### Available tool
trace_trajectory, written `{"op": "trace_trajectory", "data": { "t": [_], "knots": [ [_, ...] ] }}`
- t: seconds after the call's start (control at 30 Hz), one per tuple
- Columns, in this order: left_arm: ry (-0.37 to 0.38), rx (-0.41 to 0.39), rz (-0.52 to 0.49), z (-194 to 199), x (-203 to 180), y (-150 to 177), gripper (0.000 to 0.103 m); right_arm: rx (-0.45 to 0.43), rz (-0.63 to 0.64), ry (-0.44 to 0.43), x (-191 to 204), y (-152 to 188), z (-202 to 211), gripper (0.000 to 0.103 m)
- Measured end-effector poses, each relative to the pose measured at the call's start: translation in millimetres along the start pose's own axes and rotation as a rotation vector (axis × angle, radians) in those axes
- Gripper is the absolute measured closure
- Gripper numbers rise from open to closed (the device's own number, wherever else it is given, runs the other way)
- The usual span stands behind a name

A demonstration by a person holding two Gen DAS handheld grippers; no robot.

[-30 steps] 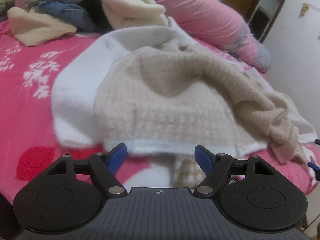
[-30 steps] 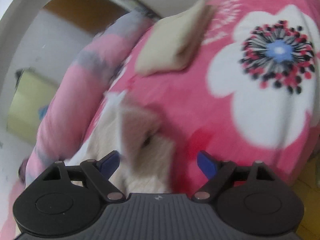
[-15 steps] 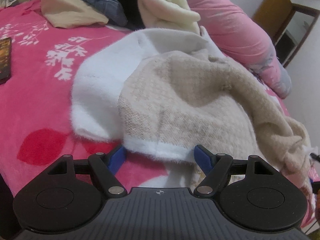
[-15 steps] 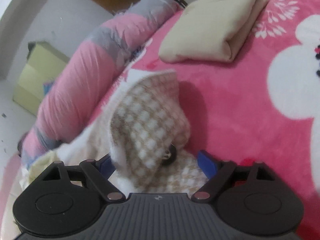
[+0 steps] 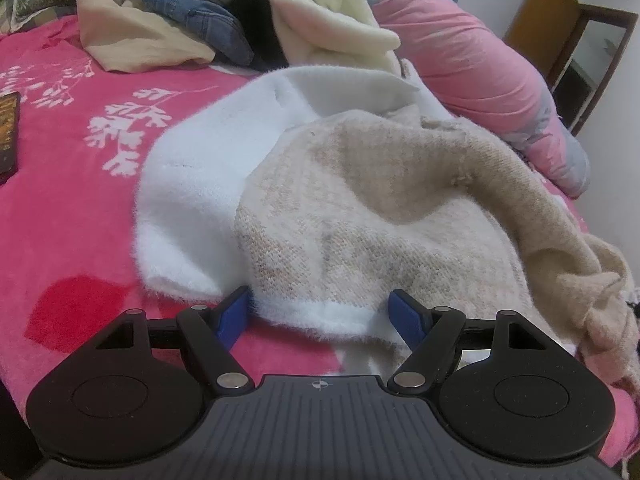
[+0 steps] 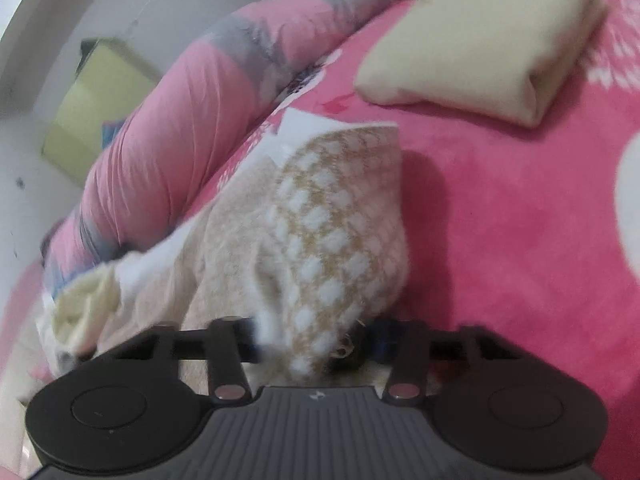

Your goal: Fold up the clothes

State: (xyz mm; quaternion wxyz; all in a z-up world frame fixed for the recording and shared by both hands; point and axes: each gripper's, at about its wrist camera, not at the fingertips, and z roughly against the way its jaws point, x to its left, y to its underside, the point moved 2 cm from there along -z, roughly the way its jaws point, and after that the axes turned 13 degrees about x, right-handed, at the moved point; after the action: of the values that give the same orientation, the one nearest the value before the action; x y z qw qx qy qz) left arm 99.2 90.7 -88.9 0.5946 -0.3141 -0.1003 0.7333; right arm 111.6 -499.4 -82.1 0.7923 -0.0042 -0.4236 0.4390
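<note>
A beige-and-white knitted sweater (image 5: 360, 220) lies crumpled on the pink bedspread (image 5: 60, 200), its fluffy white lining turned out on the left. My left gripper (image 5: 320, 314) is open, its blue fingertips (image 5: 236, 312) on either side of the white hem, low over the bed. In the right wrist view, a raised fold of the same sweater (image 6: 320, 220) with a white diamond pattern stands between the fingers of my right gripper (image 6: 318, 340). The jaws are drawn in against the fold. That view is blurred.
A pile of unfolded clothes (image 5: 220, 20) sits at the far side of the bed. A long pink rolled quilt (image 5: 480, 60) lies along the right edge. A folded cream garment (image 6: 480, 40) rests on the bedspread. A phone (image 5: 8, 132) lies at the left. A wooden cabinet (image 5: 580, 40) stands beyond.
My right gripper's jaws have drawn in onto the raised sweater fold, which was loose between open fingers before. The left gripper has swung right along the hem and stays open.
</note>
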Motion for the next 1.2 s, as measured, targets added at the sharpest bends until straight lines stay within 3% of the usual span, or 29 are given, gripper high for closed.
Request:
{"op": "trace_trajectory", "data": {
  "t": [0.1,0.13,0.23,0.33,0.43,0.57,0.63,0.7,0.77,0.8,0.83,0.93,1.0,1.07,1.2],
  "knots": [
    [-0.02,0.005,-0.02,-2.3,-2.5,-2.3,0.028,-0.046,0.067,0.044,17.0,-10.3,19.3,0.066],
    [-0.02,0.008,-0.023,-2.7,-1.9,-3.0,0.028,-0.081,0.114,0.064,28.9,-19.7,31.8,0.08],
    [-0.017,0.017,-0.029,-3.8,0.5,-5.0,0.028,-0.187,0.265,0.132,67.4,-50.1,69.6,0.08],
    [-0.016,0.021,-0.028,-4.3,1.6,-6.6,0.029,-0.29,0.44,0.298,104.7,-79.0,93.0,0.08],
    [-0.017,0.023,-0.025,-4.6,1.1,-7.4,0.029,-0.355,0.552,0.464,115.6,-103.4,88.6,0.08],
    [-0.01,0.028,-0.027,-4.0,2.0,-7.6,0.029,-0.302,0.53,0.716,76.9,-134.4,41.6,0.079],
    [-0.004,0.031,-0.027,-3.9,3.2,-8.0,0.029,-0.165,0.395,0.744,37.8,-145.3,18.3,0.077],
    [0.001,0.034,-0.029,-3.9,4.3,-8.6,0.029,-0.086,0.275,0.722,7.1,-146.7,9.1,0.072],
    [0.008,0.034,-0.031,-3.5,5.7,-8.5,0.03,-0.143,0.199,0.642,-1.8,-134.6,29.4,0.058],
    [0.012,0.034,-0.033,-3.2,6.1,-8.3,0.03,-0.18,0.166,0.614,-4.3,-128.0,42.9,0.043],
    [0.018,0.031,-0.033,-3.0,6.7,-7.8,0.03,-0.226,0.144,0.613,-6.6,-121.2,59.8,0.031],
    [0.035,0.021,-0.031,-2.5,8.6,-6.2,0.03,-0.343,0.062,0.616,-14.6,-102.8,110.9,0.008],
    [0.048,0.012,-0.026,-1.8,10.4,-4.9,0.03,-0.388,-0.026,0.619,-21.5,-87.6,144.1,0.006],
    [0.066,0.003,-0.011,-0.4,13.1,-3.6,0.031,-0.379,-0.016,0.556,-13.3,-65.2,167.4,0.007],
    [0.104,-0.007,0.046,4.1,21.3,-2.3,0.038,-0.262,0.046,0.245,18.1,0.4,168.1,0.007]
  ]
}}
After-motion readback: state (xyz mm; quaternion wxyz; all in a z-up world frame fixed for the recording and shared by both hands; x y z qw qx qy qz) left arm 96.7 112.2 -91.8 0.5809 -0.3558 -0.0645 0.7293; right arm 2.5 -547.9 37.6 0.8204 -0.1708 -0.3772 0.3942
